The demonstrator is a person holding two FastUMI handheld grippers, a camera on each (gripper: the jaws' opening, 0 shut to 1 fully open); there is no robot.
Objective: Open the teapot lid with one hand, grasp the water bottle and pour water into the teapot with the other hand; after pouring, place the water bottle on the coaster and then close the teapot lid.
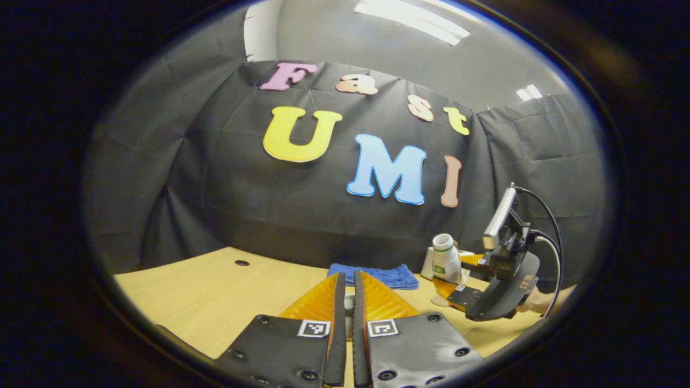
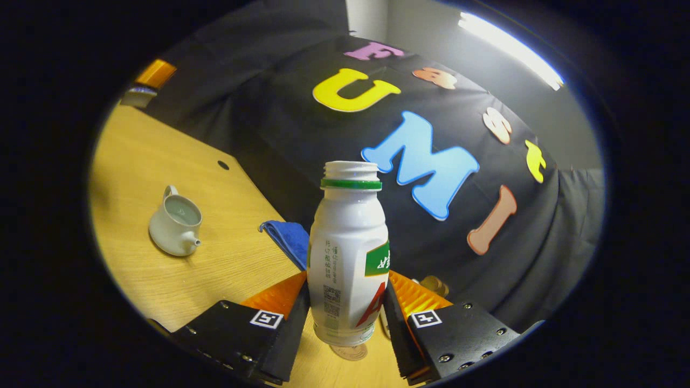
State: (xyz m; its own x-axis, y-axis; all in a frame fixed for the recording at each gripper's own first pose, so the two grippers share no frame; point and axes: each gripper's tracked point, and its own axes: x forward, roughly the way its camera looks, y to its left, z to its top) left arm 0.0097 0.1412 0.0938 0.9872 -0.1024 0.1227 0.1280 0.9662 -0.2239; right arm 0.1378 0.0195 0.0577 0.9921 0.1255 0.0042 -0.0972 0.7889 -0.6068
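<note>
The right gripper holds the upright water bottle between its fingers, just above the coaster on the desk. The teapot stands lidless, well to the left. The left gripper is clenched (something small may be pinched there; I cannot tell).

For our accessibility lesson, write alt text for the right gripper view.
The right gripper is shut on an uncapped white bottle, held upright just above the wooden table. To the left stands a lidless white teapot; a blue cloth lies behind the bottle.
</note>
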